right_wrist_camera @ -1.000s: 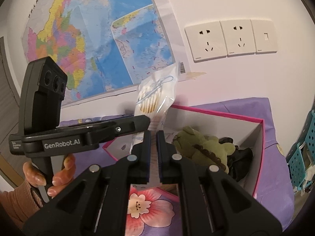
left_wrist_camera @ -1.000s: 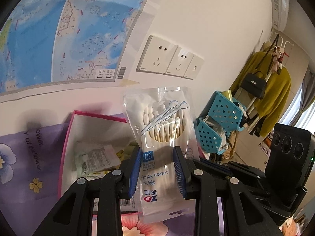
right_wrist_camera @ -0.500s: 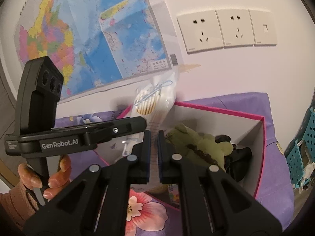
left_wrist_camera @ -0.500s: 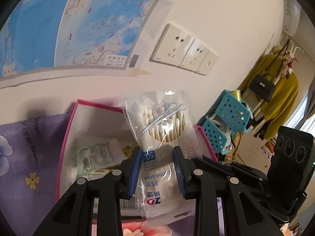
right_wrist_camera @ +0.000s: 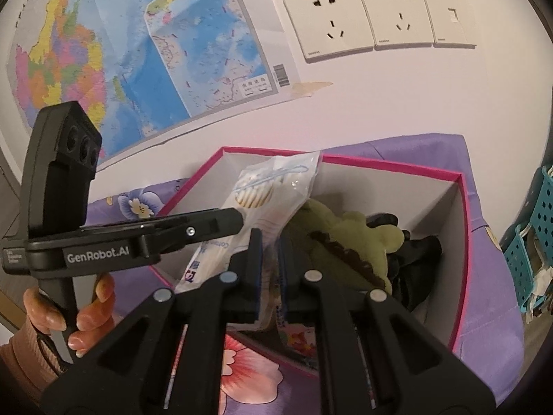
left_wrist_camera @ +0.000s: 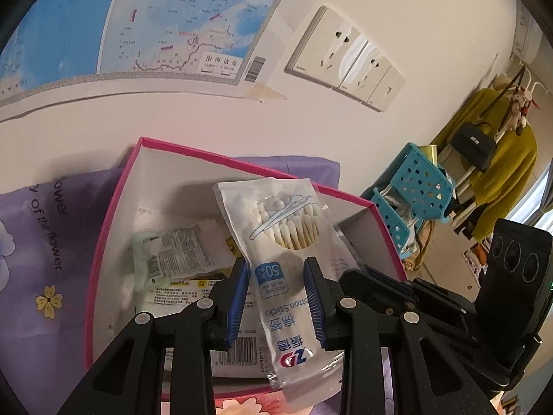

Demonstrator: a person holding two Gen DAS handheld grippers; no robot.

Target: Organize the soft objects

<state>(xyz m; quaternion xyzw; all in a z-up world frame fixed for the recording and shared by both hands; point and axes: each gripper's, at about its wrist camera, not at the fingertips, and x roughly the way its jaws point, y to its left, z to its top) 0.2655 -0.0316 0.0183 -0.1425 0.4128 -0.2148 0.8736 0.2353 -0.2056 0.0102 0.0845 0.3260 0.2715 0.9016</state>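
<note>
My left claw is clamped on the bag of cotton swabs, blue pads pressing its two edges, bag upright over the pink-rimmed box. My right claw has just eased its jaws a little; a thin edge of the bag sits in the narrow gap, grip uncertain. In the box: a green plush toy, paper packets. Purple flowered cloth underneath.

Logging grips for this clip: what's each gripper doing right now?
Left gripper: shut on the swab bag, over the pink box.
Right gripper: nearly shut; the bag's edge is between its fingers, pinch unclear.
</note>
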